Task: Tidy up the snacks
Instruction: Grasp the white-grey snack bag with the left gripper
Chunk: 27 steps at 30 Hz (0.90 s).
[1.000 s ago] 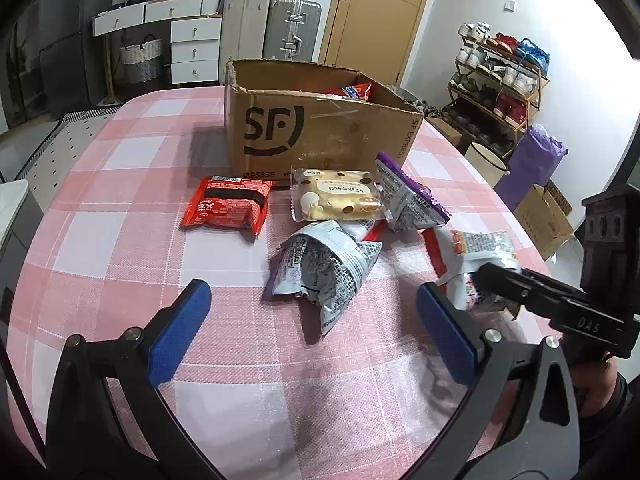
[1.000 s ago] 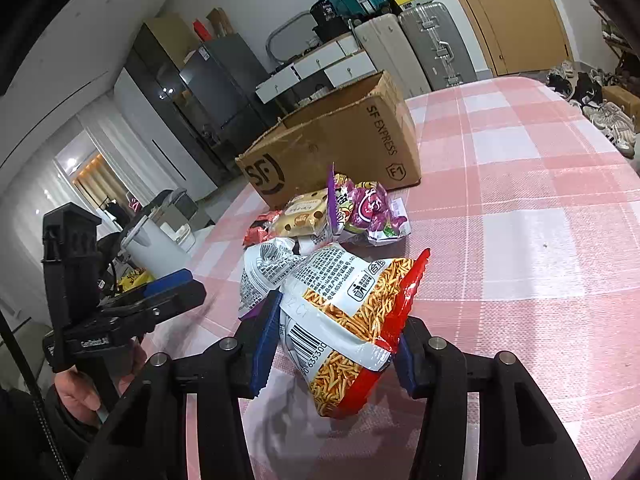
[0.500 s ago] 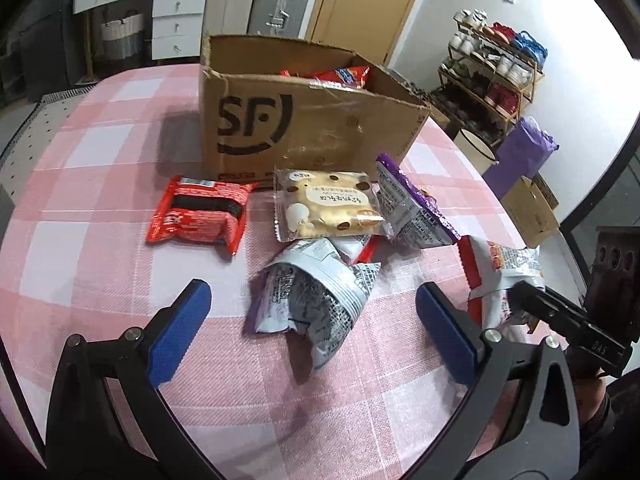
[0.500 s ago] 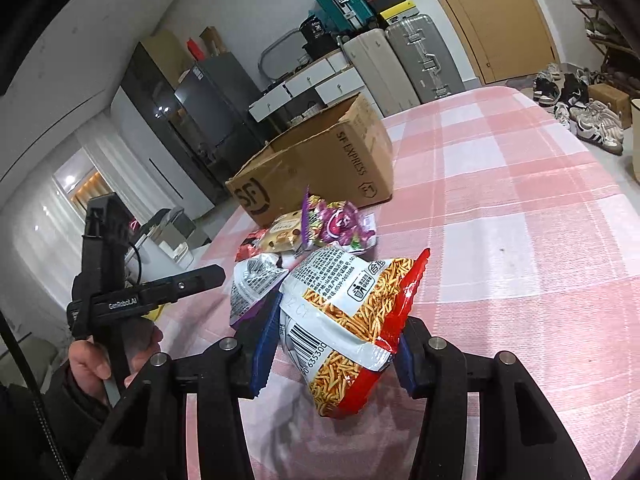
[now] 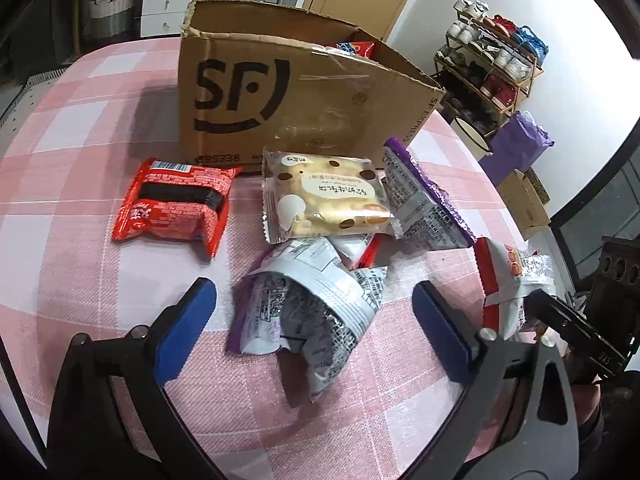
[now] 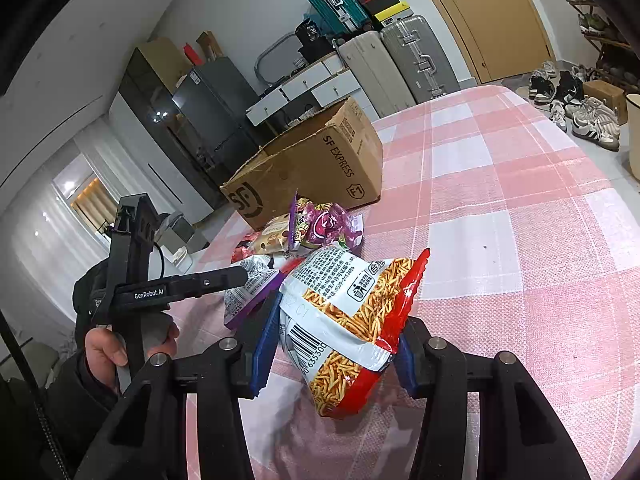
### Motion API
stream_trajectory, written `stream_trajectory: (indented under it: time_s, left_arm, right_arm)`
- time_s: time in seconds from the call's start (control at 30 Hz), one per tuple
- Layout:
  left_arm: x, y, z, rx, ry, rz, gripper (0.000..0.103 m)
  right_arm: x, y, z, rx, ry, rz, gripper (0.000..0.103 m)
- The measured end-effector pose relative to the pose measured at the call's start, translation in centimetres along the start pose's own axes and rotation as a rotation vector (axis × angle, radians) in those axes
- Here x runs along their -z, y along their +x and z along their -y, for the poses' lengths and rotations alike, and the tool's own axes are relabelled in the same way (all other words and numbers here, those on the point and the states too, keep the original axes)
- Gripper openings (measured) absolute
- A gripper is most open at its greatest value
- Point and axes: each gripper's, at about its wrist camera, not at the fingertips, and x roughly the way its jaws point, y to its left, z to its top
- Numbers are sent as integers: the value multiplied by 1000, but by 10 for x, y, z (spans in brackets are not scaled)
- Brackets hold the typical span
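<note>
My right gripper [image 6: 334, 344] is shut on a red-and-white bag of noodle sticks [image 6: 348, 320] and holds it above the table; the bag also shows in the left wrist view [image 5: 516, 284]. My left gripper [image 5: 314, 326] is open, its blue pads either side of a crumpled silver-and-purple bag [image 5: 308, 300]. Beyond lie a red packet [image 5: 176, 204], a cream cookie packet [image 5: 324, 200] and a purple-edged bag [image 5: 424, 204]. The open SF cardboard box [image 5: 288, 96] stands behind them with a red snack inside.
The round table has a pink checked cloth [image 5: 80, 128]. A shoe rack [image 5: 492, 60] and a purple bag stand off its right side. Suitcases [image 6: 400, 60] and drawers are along the far wall.
My left gripper has moved forward and lower towards the silver-and-purple bag and the box. My right gripper has lifted the noodle bag higher off the table.
</note>
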Motion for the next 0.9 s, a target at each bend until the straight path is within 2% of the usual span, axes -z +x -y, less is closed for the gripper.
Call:
stream_trajectory:
  time_s: [0.07,0.13,0.17,0.2,0.27,0.3,0.87,0.9]
  left_arm:
    - [-3,6,0,13,7,-13,82]
    - [-4,14,2,16,15,-36,65]
    - [-4,16,2,37,18,-39,62]
    - [-3,16,2,56,20,-38,49]
    - [-1,14,2,61,19,-22,43]
    - [0,13,2,41,16,-8,42]
    - [19,-12,11,51,27,20,40]
    - [19,-14,2,52,29,21,40]
  right_arm:
    - [0,0,-1,1,0,-1,50]
    - [0,0,-1,3,0,-2,50]
    - [0,0,-2,4,0,-3,50]
    - [0,-1,-3,5,-3,-5,50]
    - [0,-2,-5,7,-9,-5,50]
    - [1,-3,-6,8,-11,-6,50]
    - [1,-11,-34,30,-64,-5,50]
    - [2,-11,-35,31,-64,-4,50]
